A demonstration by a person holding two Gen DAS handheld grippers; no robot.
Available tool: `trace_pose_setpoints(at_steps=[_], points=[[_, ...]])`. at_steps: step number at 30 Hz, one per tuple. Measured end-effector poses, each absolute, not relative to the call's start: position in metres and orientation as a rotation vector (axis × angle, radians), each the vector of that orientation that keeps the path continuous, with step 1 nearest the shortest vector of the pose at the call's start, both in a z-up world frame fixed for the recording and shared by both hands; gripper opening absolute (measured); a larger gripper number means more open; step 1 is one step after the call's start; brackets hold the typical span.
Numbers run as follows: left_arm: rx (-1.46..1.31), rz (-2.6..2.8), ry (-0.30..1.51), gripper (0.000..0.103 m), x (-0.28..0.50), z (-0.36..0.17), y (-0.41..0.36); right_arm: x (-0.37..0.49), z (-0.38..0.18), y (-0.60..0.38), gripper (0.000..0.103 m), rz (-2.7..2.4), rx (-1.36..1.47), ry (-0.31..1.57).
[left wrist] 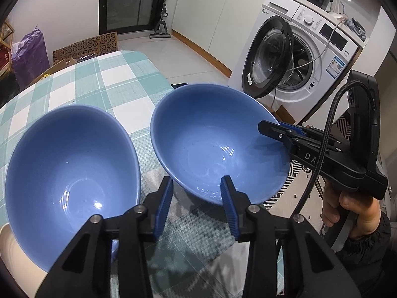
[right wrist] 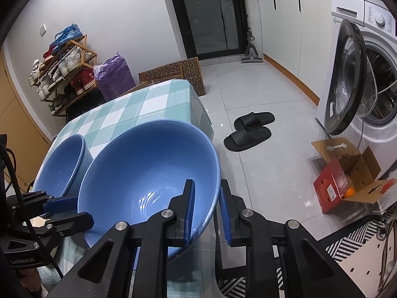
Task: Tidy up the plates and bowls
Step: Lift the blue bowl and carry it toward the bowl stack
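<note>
I am pinching the rim of the right bowl (right wrist: 148, 173) with my right gripper (right wrist: 207, 213), lower centre, tilting it toward the left bowl (left wrist: 72, 173) for stacking. My left gripper (left wrist: 197, 206) is hanging open and empty over the checked table (left wrist: 119, 87)

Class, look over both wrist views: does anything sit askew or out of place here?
Yes: the right bowl is tilted rather than level, its rim between the right gripper fingers. The left bowl looks level. The left gripper is open, holding nothing.

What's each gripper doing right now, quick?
Left gripper: open, holding nothing, fingers either side of the right bowl's near rim.
Right gripper: pads straddle that bowl's rim; whether it is clamped cannot be told.
</note>
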State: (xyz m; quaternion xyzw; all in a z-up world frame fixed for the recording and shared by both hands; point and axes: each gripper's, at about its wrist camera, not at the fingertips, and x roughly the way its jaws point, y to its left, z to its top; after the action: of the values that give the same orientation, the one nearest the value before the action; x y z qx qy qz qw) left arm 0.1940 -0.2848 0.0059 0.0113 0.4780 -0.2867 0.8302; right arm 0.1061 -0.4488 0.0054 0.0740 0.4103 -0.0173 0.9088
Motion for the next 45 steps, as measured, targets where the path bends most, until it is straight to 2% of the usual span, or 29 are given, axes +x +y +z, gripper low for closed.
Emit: trace_pose_setpoints(at_steps=[27, 45], points=[[0.023, -0.664, 0.9, 0.039, 0.172, 0.05, -0.28, 0.062, 0.05, -0.446, 0.02, -0.084, 0.13, 0.754], [-0.003, -0.63, 0.822, 0.039, 0.162, 0.079, -0.24, 0.059, 0.092, -0.403, 0.02, -0.048, 0.079, 0.685]])
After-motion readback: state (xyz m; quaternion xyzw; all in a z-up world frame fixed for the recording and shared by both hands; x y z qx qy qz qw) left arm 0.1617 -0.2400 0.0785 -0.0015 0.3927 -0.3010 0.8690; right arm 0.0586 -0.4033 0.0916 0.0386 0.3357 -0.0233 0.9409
